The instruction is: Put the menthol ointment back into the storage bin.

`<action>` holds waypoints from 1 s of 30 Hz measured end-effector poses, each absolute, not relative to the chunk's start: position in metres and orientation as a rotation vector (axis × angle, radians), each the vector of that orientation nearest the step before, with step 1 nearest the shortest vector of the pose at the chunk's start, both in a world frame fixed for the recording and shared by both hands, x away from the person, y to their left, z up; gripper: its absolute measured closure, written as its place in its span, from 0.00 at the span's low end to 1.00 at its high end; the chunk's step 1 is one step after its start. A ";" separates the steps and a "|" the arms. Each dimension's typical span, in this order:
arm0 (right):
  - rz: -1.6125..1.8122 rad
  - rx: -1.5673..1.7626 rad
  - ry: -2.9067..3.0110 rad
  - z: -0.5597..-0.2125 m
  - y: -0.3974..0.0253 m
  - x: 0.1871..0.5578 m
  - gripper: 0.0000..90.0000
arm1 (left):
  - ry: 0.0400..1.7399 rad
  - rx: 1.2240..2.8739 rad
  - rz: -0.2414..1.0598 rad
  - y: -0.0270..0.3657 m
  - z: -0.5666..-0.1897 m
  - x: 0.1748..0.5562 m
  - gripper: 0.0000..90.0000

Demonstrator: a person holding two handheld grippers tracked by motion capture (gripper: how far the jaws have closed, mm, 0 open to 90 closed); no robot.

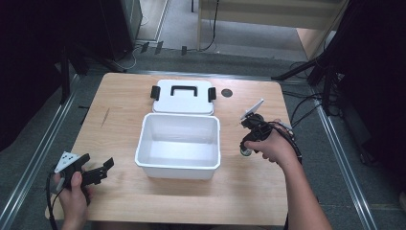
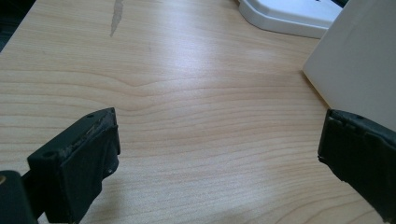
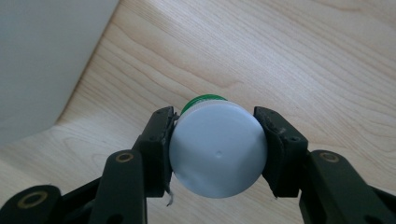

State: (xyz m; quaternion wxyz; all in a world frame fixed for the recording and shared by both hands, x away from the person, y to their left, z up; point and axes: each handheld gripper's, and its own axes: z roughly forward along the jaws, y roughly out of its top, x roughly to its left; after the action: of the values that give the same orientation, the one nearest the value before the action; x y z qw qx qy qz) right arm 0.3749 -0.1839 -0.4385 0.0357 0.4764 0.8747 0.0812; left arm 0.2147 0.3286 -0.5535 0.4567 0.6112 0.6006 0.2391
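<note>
The work in hand looks like putting a small bottle into the open white box (image 1: 178, 143), which sits in the middle of the high view with its interior bare; its lid (image 1: 183, 97), with a black handle and black latches, lies flat on the table (image 1: 119, 100) just above it in the frame, touching or nearly touching the box's far rim. So, as I judge it, the opening of the box and the pick-up are done, while the carry over the rim, the release and any closing of the lid are left. The right gripper (image 3: 215, 140) is clamped on the bottle (image 3: 217, 149): in the right gripper view the two black jaws press on either side of a round white end with a green band showing behind it, low in the centre of the frame, with the box's white wall at the upper left. In the high view the right gripper (image 1: 249, 139) sits right of centre, just beside the box's right wall, the hand wrapped around it and the forearm coming up from the bottom right; whether the bottle rests on the wood or hangs just above it I cannot tell. The left gripper (image 1: 98, 171) lies at the lower left of the high view, near the box's lower left corner, held low over the table with its jaws spread wide and holding nothing, as the left gripper view confirms with bare wood between them.
</note>
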 end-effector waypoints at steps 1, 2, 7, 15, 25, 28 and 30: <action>0.250 1.464 2.687 -0.438 -0.184 0.375 0.57 | 1.480 1.507 0.589 0.329 -0.554 0.215 0.00; 0.254 1.460 2.687 -0.435 -0.183 0.375 0.57 | 1.479 1.507 0.591 0.329 -0.554 0.215 0.00; 0.252 1.418 2.704 -0.418 -0.178 0.373 0.57 | 1.475 1.506 0.593 0.328 -0.553 0.214 0.00; 0.279 1.341 2.731 -0.390 -0.165 0.370 0.57 | 1.475 1.508 0.593 0.328 -0.553 0.214 0.00; 0.305 1.229 2.776 -0.359 -0.138 0.366 0.57 | 1.478 1.504 0.595 0.328 -0.554 0.215 0.00; 0.322 1.216 2.790 -0.353 -0.130 0.366 0.57 | 1.477 1.505 0.598 0.328 -0.554 0.215 0.00; 0.319 1.197 2.798 -0.351 -0.124 0.366 0.57 | 1.477 1.506 0.599 0.328 -0.553 0.215 0.00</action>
State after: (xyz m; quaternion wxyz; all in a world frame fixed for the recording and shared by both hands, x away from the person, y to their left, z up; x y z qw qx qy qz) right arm 0.3662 -0.1244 -0.3508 0.0408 0.3908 0.9137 0.1041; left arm 0.2147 0.3278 -0.5535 0.4568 0.6108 0.5993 0.2430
